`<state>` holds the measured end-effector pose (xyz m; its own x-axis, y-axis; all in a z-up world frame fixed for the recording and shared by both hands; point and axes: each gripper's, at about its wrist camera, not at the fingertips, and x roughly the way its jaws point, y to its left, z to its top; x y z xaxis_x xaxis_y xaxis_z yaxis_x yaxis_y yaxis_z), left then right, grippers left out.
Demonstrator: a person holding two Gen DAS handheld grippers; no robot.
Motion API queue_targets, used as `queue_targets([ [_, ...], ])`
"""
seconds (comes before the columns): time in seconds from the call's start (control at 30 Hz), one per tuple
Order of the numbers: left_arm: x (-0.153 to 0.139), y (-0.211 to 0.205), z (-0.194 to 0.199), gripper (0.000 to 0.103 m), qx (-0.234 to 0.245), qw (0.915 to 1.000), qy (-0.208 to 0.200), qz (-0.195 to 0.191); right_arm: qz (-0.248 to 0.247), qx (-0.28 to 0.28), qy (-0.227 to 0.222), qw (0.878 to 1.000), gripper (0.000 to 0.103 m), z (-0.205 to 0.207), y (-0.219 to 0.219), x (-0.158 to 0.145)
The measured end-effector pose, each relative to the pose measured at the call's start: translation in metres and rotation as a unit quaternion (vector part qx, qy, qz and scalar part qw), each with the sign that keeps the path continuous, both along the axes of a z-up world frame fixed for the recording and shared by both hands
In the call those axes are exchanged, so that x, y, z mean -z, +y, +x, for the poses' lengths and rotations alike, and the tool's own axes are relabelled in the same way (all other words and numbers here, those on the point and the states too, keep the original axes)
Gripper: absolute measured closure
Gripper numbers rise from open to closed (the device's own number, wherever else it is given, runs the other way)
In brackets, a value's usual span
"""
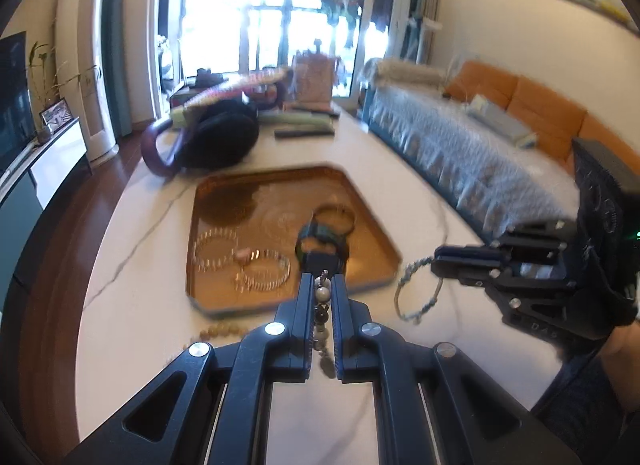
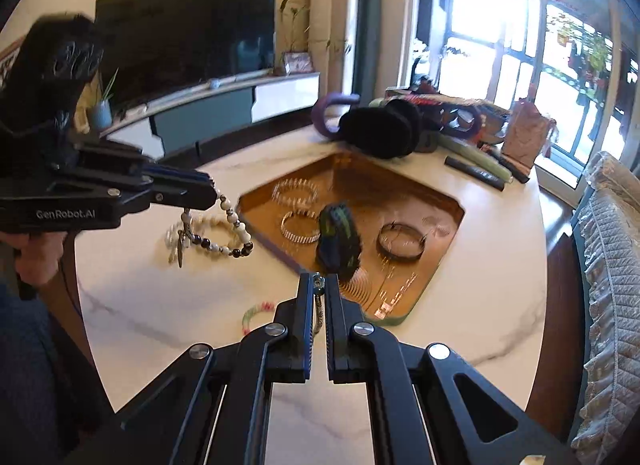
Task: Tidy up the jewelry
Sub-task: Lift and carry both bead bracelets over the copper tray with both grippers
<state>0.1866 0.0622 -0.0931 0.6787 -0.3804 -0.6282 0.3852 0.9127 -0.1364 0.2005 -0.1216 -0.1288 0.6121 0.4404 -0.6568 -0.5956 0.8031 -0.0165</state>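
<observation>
While your left tongs (image 1: 323, 279) are clenched on a black-and-white beaded bracelet (image 2: 224, 231) that dangles above the white marble table (image 2: 500, 285) just beside the tray, your right tongs (image 2: 318, 281) grip a thin blue-beaded cord bracelet (image 1: 418, 291) hanging over the table near the tray's corner. Out past both, the gold tray (image 1: 208, 193) holds two sparkling bangles (image 1: 214, 251), a dark green-patterned cuff (image 2: 338, 239) standing on edge and a dark ring bangle (image 2: 401, 241), and a pink-and-green bead bracelet (image 2: 256, 315) lies on the table beside your right tongs.
</observation>
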Motion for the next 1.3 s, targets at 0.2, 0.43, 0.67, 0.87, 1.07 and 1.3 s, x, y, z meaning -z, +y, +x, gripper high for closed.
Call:
queue_targets([
  [0.2,-0.029,0.012,0.003,0.095,-0.018,0.9963,-0.054,-0.064,0.058,0.025,-0.013,0.998,0.099,0.014,-0.006,-0.028],
  [0.43,-0.061,0.021,0.008,0.095,-0.013,0.9917,-0.097,-0.083,0.098,0.036,-0.042,0.994,0.099,0.026,-0.006,-0.063],
  [0.67,-0.085,0.047,0.019,0.095,-0.037,0.9821,-0.127,-0.134,0.114,0.061,-0.072,0.989,0.099,0.038,-0.002,-0.087],
  [0.87,-0.049,0.052,0.06,0.095,-0.058,0.9871,-0.084,-0.123,0.107,0.078,-0.049,0.99,0.099,0.061,-0.006,-0.065],
  [1.07,0.002,0.045,0.1,0.095,-0.061,0.9928,-0.024,-0.1,0.107,0.081,-0.015,0.991,0.098,0.082,-0.014,-0.032],
  [1.3,0.04,0.038,0.133,0.095,-0.052,0.9928,0.03,-0.104,0.111,0.103,0.007,0.988,0.098,0.096,-0.018,-0.01],
])
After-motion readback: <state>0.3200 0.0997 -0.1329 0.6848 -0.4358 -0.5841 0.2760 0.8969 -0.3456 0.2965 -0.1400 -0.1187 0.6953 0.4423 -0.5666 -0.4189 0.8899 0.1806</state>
